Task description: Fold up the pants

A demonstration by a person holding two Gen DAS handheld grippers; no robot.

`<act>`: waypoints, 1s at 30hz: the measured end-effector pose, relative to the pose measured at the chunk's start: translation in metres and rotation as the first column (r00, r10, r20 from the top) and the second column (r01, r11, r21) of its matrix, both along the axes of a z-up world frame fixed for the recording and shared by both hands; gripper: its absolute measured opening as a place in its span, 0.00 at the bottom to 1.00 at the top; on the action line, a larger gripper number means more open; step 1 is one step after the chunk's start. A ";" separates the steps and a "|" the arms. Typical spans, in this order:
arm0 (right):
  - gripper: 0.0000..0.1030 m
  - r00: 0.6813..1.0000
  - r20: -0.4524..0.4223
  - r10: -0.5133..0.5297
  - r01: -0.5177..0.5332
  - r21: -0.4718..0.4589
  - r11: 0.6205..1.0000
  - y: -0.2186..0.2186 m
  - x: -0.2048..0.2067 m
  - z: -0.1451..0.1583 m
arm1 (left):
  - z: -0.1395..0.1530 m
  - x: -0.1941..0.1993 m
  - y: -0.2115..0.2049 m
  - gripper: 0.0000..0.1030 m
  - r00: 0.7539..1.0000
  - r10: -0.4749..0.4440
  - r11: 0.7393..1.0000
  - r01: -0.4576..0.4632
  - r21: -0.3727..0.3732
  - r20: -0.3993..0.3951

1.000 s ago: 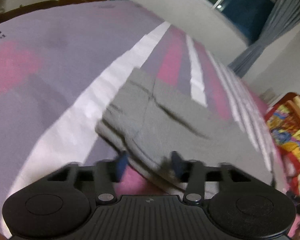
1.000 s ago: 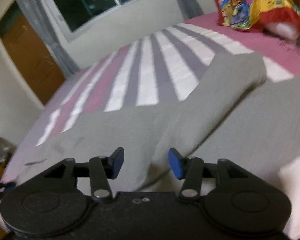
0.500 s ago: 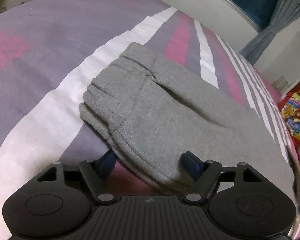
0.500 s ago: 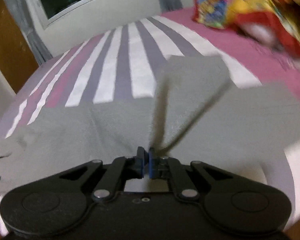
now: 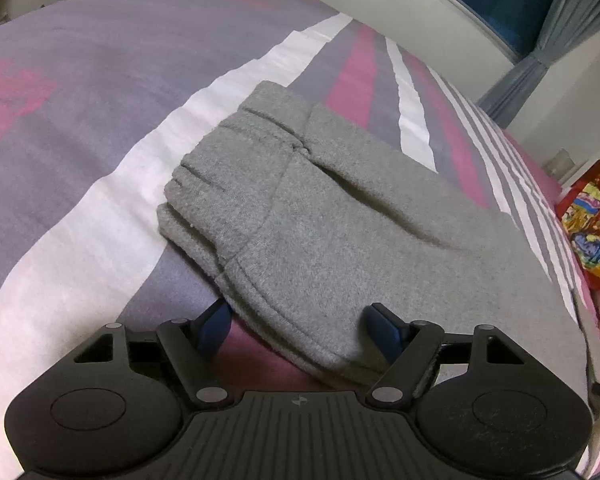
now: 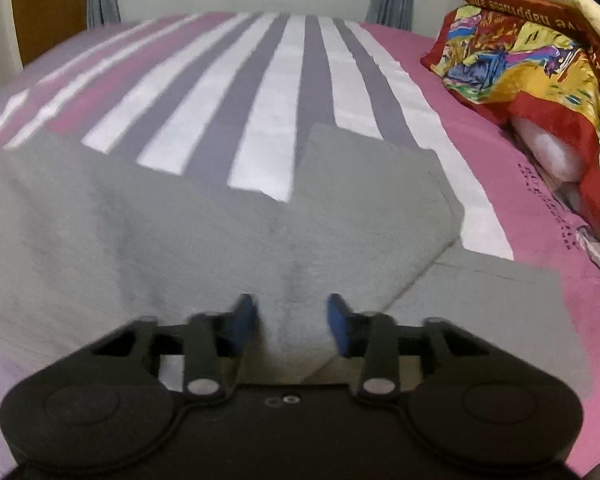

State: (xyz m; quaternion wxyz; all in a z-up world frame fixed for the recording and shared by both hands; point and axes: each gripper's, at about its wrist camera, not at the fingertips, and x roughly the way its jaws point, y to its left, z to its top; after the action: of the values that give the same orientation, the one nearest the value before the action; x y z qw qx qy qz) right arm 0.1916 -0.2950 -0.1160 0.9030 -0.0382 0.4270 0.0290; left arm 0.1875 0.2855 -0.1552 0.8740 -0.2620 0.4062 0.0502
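Your gray pants (image 5: pixel 340 216) lie spread on the bed (image 5: pixel 100 120), over its striped sheet of purple, pink and white bands. Taking the pants as your landmark: your left gripper (image 5: pixel 300 322) sits at the waistband end, its jaws wide apart, with the near hem of the waistband lying between the two blue pads (image 5: pixel 216 320) and neither pad pressing the cloth. The waistband is bunched in a few ridges on the far side of that gripper, and the fabric runs away from it toward the legs. Your right gripper (image 6: pixel 292 318) is low over the leg end of the pants (image 6: pixel 180 232), jaws also parted and holding nothing; a raised fold of gray cloth stands up in the gap between its blue pads (whether either pad touches it cannot be told through the blur). Beyond that gripper one leg is doubled over at an angle, its squared end resting on the white and purple stripes. To the right of the pants, well apart, a bright red and yellow printed blanket (image 6: pixel 540 60) is heaped on the pink part of the sheet.
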 end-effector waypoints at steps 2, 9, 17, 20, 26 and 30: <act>0.03 0.999 0.028 -0.047 0.045 0.055 0.997 -0.020 -0.018 0.008 | 0.000 -0.001 0.001 0.73 1.000 -0.005 1.000 0.005 -0.002 0.001; 0.26 0.994 0.027 -0.107 0.103 0.116 0.988 -0.063 -0.064 -0.004 | 0.000 -0.001 -0.001 0.73 1.000 -0.014 1.000 0.014 0.017 0.006; 0.45 0.973 0.097 0.208 -0.185 -0.211 0.960 0.000 -0.005 0.007 | 0.000 0.000 -0.002 0.73 1.000 -0.009 1.000 0.009 0.015 0.002; 0.43 0.955 -0.001 0.298 -0.268 -0.440 0.857 0.024 0.027 -0.017 | 0.000 0.001 0.000 0.73 1.000 -0.011 1.000 0.011 0.010 -0.001; 0.05 0.979 0.197 0.057 -0.014 -0.214 0.977 -0.034 0.030 0.026 | -0.002 0.000 0.001 0.73 1.000 -0.017 1.000 0.017 0.007 0.005; 0.05 0.935 0.290 -0.203 0.177 0.113 0.978 -0.110 -0.013 0.056 | -0.003 -0.001 0.001 0.73 1.000 -0.023 1.000 0.023 0.005 0.012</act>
State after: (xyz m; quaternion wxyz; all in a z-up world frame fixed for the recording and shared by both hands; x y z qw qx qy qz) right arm 0.1781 -0.4055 -0.0600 0.9567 0.0378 0.2849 -0.0462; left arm 0.1869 0.2868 -0.1580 0.8776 -0.2555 0.4037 0.0393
